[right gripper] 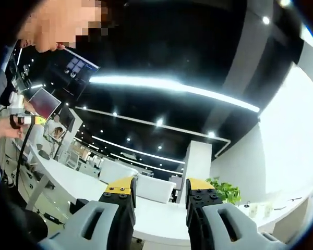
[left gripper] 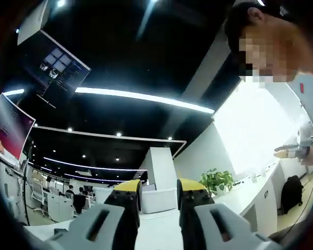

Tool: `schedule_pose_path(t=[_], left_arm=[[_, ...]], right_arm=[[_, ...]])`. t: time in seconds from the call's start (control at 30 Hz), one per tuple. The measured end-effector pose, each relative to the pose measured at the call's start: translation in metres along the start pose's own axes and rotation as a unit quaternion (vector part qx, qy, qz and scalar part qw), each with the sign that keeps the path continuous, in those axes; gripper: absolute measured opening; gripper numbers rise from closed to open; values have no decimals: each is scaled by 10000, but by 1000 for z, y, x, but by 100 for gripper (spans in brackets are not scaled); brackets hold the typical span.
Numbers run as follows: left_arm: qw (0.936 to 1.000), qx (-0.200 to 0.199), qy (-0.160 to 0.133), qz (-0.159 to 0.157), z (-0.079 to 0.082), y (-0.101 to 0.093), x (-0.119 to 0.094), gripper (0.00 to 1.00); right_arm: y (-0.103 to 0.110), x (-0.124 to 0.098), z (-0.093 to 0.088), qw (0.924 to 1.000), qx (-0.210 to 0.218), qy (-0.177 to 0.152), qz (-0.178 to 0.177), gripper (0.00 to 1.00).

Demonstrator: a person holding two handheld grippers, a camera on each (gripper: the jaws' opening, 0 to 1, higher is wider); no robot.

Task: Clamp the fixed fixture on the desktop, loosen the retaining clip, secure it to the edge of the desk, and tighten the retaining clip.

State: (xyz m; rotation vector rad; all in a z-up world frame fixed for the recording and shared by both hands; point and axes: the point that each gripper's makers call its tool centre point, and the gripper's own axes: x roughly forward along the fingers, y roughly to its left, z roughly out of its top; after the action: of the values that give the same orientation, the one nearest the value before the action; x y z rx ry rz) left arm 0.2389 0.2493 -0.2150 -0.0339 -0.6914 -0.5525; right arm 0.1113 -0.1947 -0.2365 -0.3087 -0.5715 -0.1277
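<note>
In the left gripper view, our left gripper [left gripper: 159, 200] points up toward a dark office ceiling with long white strip lights [left gripper: 143, 97]; its grey, yellow-tipped jaws stand apart with nothing between them. In the right gripper view, our right gripper [right gripper: 159, 200] is likewise parted and empty. Beyond both lie a white tabletop [right gripper: 156, 216] and a green potted plant [left gripper: 216, 180]. We cannot make out the fixture or its clip.

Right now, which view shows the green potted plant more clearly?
The left gripper view: the potted plant stands whole on the white counter, right of the tool. In the right gripper view, the plant is partly hidden behind that tool's right jaw.
</note>
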Motion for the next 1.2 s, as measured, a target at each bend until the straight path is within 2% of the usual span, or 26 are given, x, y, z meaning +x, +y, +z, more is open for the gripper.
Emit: schedule_pose_path(t=[0.37,0.47,0.53,0.57,0.63,0.67,0.7,0.73,0.77,0.8,0.83,0.87,0.93,1.03,1.2], left_arm=[[10000,73,-21,41,6,4,0,27],[9997,143,64,179,8,10,-2,27],[9985,195,365,348,1,17,-3,27],[9957,214,842,337,-14,20,-4,28],[9857,77,1666,226,-44,21,-8,30],[9828,-1,1838,159,-54,21,-10,31],[9783,-71,2066,127,-65,21,-13,31],[9742,-158,2247,130,-75,22,-17,32],[9724,-203,2321,120,-79,21,-19,32],[9667,-240,2545,54,-88,19,-23,32],[9637,-211,2663,10,-93,18,-25,32],[9609,-168,2765,2,-96,17,-27,32],[9563,-77,2922,-35,-103,17,-30,33],[9546,-45,2978,-43,-106,17,-32,34],[9552,-12,2961,-31,-105,17,-31,36]], right_arm=[[-4,-1,4,10000,29,-42,-41,37],[-2,0,4,10000,-17,-10,11,37],[1,2,2,9999,-33,84,105,37],[5,3,-2,9995,16,215,216,37],[12,4,-11,9978,153,507,391,37],[15,5,-18,9963,208,700,461,37],[21,5,-31,9923,225,1064,599,37],[27,4,-41,9887,217,1293,730,37],[30,2,-50,9852,179,1497,810,38],[37,-1,-64,9787,33,1817,955,39],[42,-4,-73,9741,-95,1998,1058,41],[43,-5,-80,9709,-228,2156,1016,42],[43,-5,-84,9723,-222,2125,952,41],[42,-7,-86,9708,52,2204,946,41],[42,-8,-86,9713,67,2194,920,41]])
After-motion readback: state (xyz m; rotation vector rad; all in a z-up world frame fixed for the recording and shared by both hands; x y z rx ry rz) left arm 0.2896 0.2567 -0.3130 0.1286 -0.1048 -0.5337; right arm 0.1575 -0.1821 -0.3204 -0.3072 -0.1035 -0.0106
